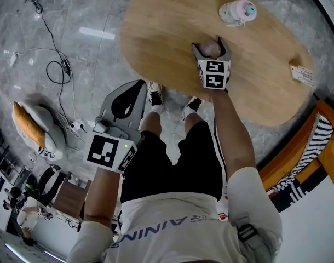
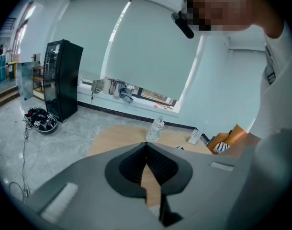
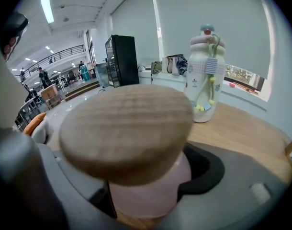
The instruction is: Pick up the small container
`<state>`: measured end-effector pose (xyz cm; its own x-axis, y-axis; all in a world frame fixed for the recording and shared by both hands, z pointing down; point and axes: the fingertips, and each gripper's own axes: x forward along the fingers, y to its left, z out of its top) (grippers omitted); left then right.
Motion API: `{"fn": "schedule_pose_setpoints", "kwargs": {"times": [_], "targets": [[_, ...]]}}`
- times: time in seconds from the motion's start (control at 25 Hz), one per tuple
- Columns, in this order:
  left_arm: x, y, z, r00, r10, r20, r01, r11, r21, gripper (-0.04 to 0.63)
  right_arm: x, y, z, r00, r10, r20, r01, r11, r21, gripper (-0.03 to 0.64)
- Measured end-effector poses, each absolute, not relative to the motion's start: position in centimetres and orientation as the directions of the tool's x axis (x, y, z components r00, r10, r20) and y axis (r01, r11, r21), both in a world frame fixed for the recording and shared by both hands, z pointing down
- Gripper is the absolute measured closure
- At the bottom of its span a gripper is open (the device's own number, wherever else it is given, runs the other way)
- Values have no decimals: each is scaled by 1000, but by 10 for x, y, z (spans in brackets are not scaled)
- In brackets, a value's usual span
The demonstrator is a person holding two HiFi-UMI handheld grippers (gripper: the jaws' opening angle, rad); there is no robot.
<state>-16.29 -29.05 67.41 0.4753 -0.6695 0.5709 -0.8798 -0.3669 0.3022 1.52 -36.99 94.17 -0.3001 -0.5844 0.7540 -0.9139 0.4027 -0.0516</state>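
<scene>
The small container (image 1: 212, 49) has a pale pink body and a round wooden lid (image 3: 129, 131). It stands on the oval wooden table (image 1: 167, 32), near the edge closest to me. My right gripper (image 1: 209, 43) is shut on it, one jaw on either side of the pink body. In the right gripper view the lid fills the middle and hides the fingertips. My left gripper (image 1: 143, 86) hangs off the table over the floor, beside my left leg. Its jaws are shut with nothing between them, the tips meeting (image 2: 146, 144).
A tall white baby bottle (image 1: 238, 11) with a pastel cap stands further back on the table (image 3: 206, 75). A small white card (image 1: 302, 74) lies at the table's right end. Cables (image 1: 55, 64) trail over the grey floor at left. An orange and striped seat (image 1: 315, 147) sits at right.
</scene>
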Motion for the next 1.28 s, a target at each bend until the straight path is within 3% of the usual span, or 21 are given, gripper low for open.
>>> {"fn": "schedule_pose_setpoints", "kwargs": {"times": [0.52, 1.28], "targets": [[-145, -302, 584, 519, -708, 479, -854, -434, 285, 594, 31, -369, 782, -329, -653, 682, -923, 375, -86, 189], [-70, -281, 432, 678, -668, 306, -735, -618, 280, 594, 109, -262, 482, -310, -764, 566, -944, 319, -87, 187]]}}
